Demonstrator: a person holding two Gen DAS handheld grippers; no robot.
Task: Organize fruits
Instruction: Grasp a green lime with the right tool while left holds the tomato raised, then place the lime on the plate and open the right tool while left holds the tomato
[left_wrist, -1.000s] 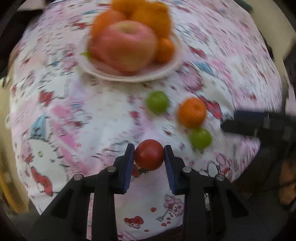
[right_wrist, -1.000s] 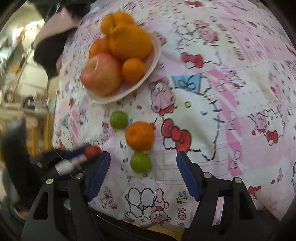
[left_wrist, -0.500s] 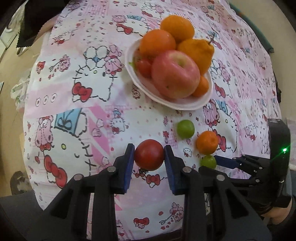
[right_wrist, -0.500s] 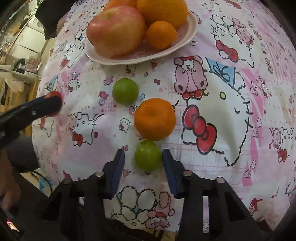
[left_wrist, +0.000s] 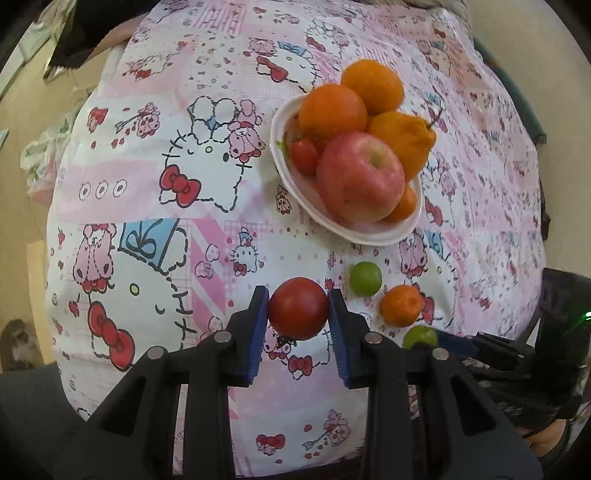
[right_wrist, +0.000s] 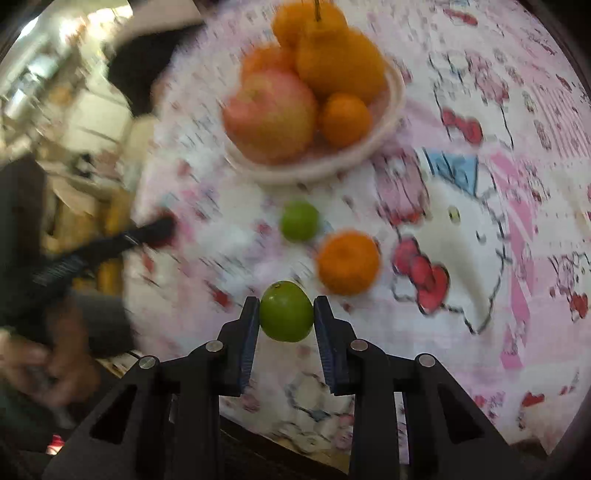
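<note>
Left tongs (left_wrist: 298, 309) clamp smooth round red tomato (left_wrist: 297, 308); right tongs (right_wrist: 285, 311), just closed, pinch glossy green fruit (right_wrist: 285, 311).

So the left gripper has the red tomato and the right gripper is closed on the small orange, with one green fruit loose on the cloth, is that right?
Not quite. The right gripper is closed on a green fruit, not the small orange, which sits loose on the cloth; the right wrist view shows it. The left gripper does hold the red tomato, and one other green fruit lies loose.

The left tool (left_wrist: 298, 314), black with blue pads, points steeply down, clamped on a round red tomato (left_wrist: 297, 308). The right tool (right_wrist: 286, 312), whose jaws have just been closing, grips a small green fruit (right_wrist: 285, 311).
</note>
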